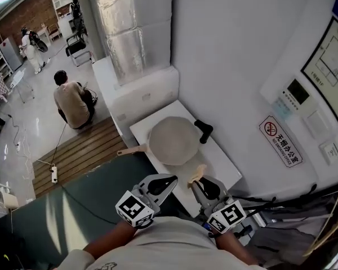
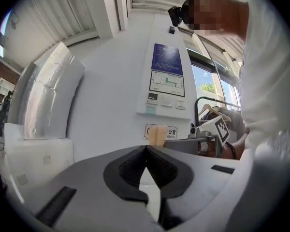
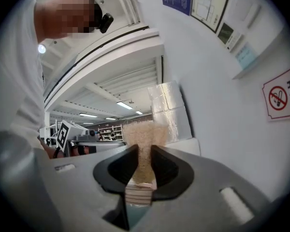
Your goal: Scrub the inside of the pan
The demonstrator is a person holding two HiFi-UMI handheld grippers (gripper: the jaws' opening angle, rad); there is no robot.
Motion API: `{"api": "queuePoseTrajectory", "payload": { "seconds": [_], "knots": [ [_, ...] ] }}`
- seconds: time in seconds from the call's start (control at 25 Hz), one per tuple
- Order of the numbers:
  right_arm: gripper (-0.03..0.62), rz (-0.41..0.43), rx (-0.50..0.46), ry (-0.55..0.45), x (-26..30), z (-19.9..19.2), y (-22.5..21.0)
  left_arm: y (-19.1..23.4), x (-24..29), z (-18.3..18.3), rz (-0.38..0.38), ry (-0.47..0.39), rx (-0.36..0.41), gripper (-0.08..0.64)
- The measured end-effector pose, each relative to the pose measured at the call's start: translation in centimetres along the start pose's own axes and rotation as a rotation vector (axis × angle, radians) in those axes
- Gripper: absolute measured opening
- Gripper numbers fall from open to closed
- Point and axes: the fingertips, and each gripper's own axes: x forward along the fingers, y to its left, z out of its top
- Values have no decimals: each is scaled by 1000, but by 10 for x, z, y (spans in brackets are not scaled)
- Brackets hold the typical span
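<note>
Grips tan scrub brush in right tongs, shows left tongs clenched on nothing, finds pan untouched at middle of counter, handle toward its left edge; looks like approach step, calls next for lowering brush into pan, likely steadying handle.

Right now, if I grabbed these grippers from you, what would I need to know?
Left gripper: shut, nothing in it.
Right gripper: shut on the scrub brush, bristles sticking out in front.
The pan lies on the white table, ahead of both grippers; neither touches it.
Done: brush in hand.
Left: bring the brush to the pan and scrub the inside.
</note>
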Motion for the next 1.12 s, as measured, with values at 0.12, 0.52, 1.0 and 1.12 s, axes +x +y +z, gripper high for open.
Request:
{"api": "queuePoseTrajectory", "payload": {
  "seconds": [0.12, 0.52, 1.0, 1.12],
  "knots": [
    [83, -52, 10, -2, 9, 1, -8, 13, 9, -2, -58, 11, -8, -2],
    [83, -231, 39, -27, 76, 4, -16, 93, 0, 20, -212, 54, 0, -2],
    [83, -407, 66, -59, 157, -5, -1, 179, -50, 21, -379, 103, 29, -2],
    [83, -414, 70, -31, 171, -15, 2, 197, -57, 13, -405, 129, 26, -2]
  ]
}}
